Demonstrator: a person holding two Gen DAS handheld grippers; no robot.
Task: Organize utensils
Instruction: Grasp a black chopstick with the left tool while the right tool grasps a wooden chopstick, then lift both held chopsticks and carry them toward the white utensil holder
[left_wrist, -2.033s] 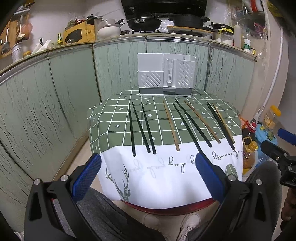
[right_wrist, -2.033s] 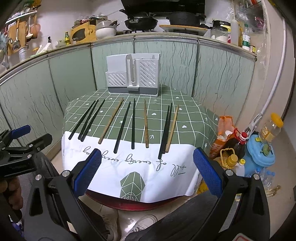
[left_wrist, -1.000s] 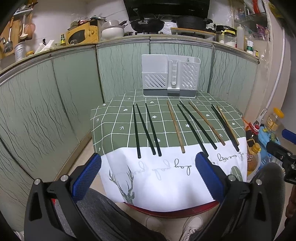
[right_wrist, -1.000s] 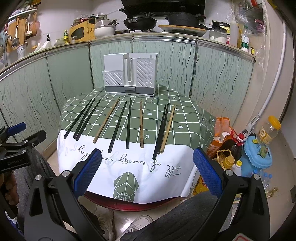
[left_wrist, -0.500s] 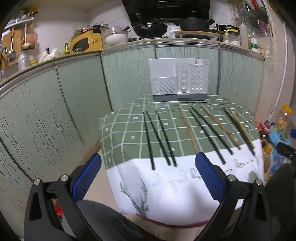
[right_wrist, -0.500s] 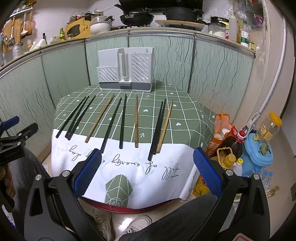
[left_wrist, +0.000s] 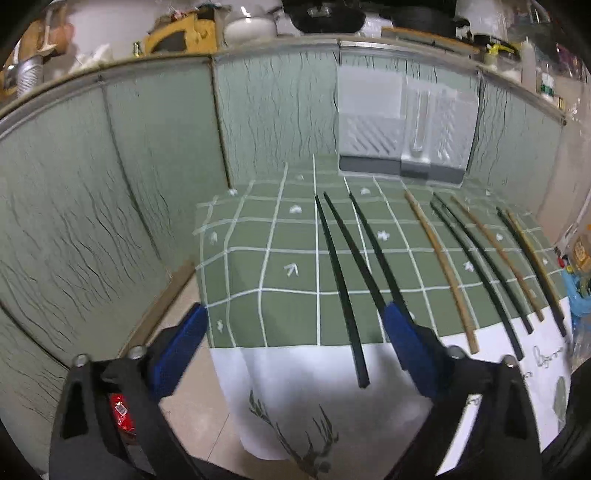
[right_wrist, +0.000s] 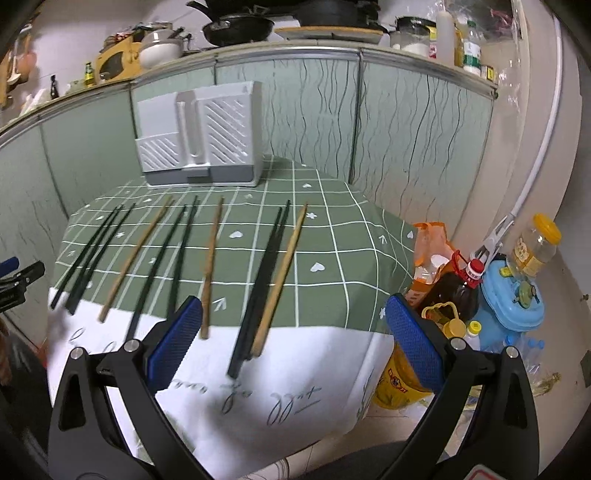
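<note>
Both grippers moved closer to long black chopsticks (left_wrist: 341, 284) | left gripper (left_wrist: 295, 350) closing, empty; right gripper (right_wrist: 291, 339) wide open | could knock sticks off cloth

Motion blur smears the utensil holder (left_wrist: 402, 125), and the left tool's finger (left_wrist: 410, 343) hides perhaps two chopstick ends.

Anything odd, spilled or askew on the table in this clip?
Nothing spilled or damaged. The chopsticks lie loose in a row on the tablecloth, none yet in the holder, which stands upright at the back.
</note>
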